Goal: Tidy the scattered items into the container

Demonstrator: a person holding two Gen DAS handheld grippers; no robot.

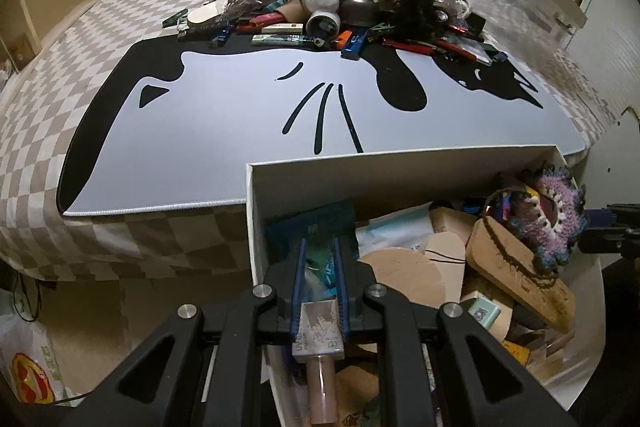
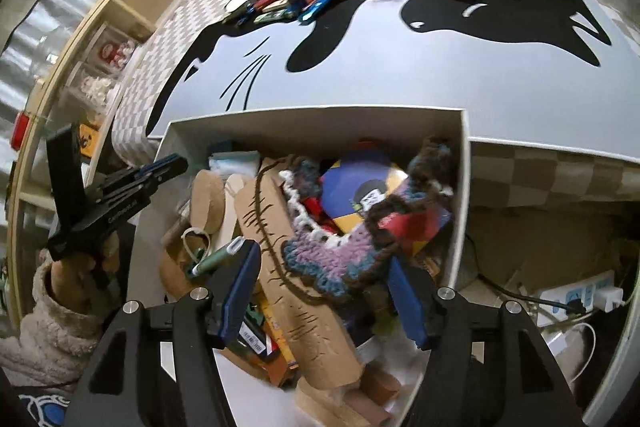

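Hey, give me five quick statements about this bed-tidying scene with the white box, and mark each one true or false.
1. The left gripper is shut on a small tube. True.
2. The right gripper is clamped on the crocheted piece. False: its jaws stand open above it, pressing on nothing.
3. The white box is empty. False: it holds cardboard pieces, the crocheted piece and other items.
4. A pile of scattered items lies at the far edge of the cat-print mat. True.
5. The mat lies on bare wooden floor. False: it lies on a checkered bedspread.
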